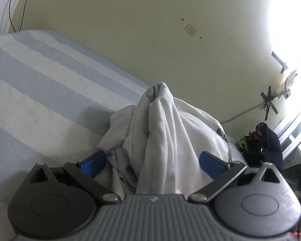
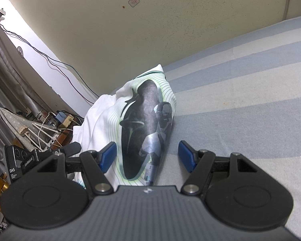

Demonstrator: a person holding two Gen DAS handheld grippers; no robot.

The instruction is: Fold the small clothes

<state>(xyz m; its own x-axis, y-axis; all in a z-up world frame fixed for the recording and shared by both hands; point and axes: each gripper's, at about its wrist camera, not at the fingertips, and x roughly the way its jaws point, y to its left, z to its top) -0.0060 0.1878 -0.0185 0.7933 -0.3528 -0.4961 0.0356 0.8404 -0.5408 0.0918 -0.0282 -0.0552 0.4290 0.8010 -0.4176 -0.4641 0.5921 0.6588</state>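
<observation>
- My left claw (image 1: 152, 160): jaws spread wide, crumpled white cotton shirt (image 1: 162, 132) between them, unpinched.
- My right claw (image 2: 148, 156): jaws wide; shirt's printed fold at 12 o'clock on the blue-striped bed (image 2: 240, 100).

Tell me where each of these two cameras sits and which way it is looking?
Left wrist view: sits on the left claw, looking forward and slightly down along its blue fingers at a bunched white garment on the striped bed; the jaws stand open.
Right wrist view: sits on the right claw, facing a white printed T-shirt on the striped bed; its jaws stand open too.
Shared: the bed, the pale wall and the small sticker on it.
</observation>
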